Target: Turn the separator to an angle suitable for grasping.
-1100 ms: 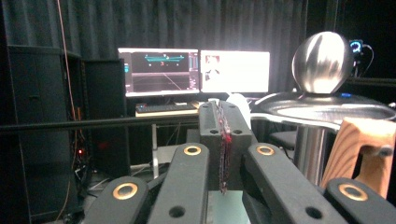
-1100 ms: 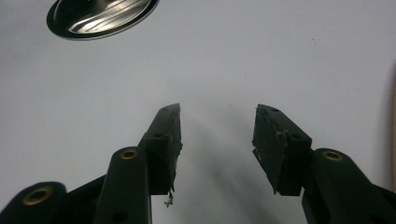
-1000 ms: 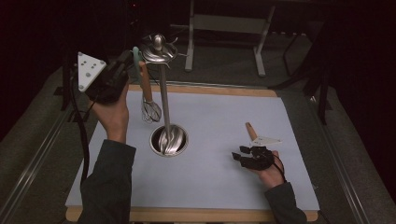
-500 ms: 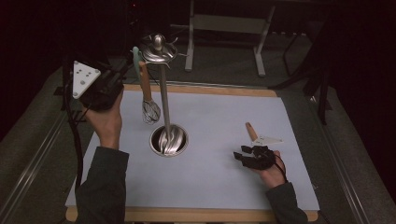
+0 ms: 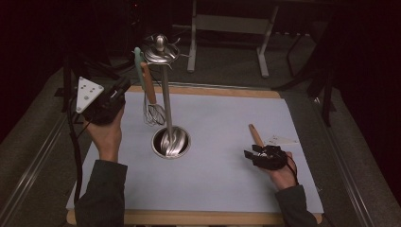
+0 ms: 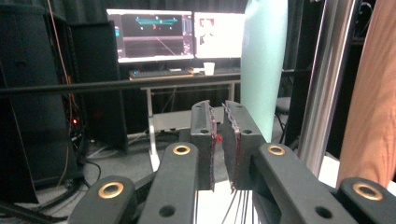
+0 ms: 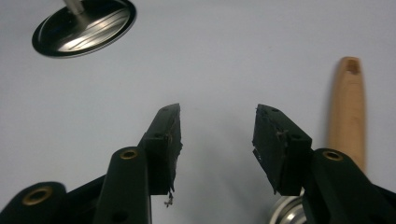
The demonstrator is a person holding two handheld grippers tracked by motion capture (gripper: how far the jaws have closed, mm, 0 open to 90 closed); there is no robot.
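Observation:
A steel utensil stand [image 5: 165, 101] rises from a round base [image 5: 171, 142] in the middle of the mat. A whisk [image 5: 153, 115] with a wooden handle [image 5: 149, 90] and a mint-green tip [image 5: 138, 59] hangs from the stand's top. My left gripper [image 5: 124, 86] is raised to the left of the whisk and apart from it. Its jaws are shut on nothing [image 6: 218, 140], with the green tip [image 6: 264, 60], pole [image 6: 327, 84] and wooden handle [image 6: 373, 116] just to their right. My right gripper [image 5: 250, 151] rests low on the mat and is open [image 7: 217, 135]. A wooden-handled utensil [image 7: 348, 112] lies beside its right jaw.
The pale mat [image 5: 222, 123] covers a wooden board with its edge near the person. Beyond the table's far edge stand a metal frame's legs [image 5: 262, 52]. Lit monitors [image 6: 154, 35] and a desk are ahead in the left gripper view. The stand's base [image 7: 84, 30] lies ahead-left of the right jaws.
My left gripper has moved down and slightly left, away from the top of the hanging whisk. The right hand and its gripper have barely shifted.

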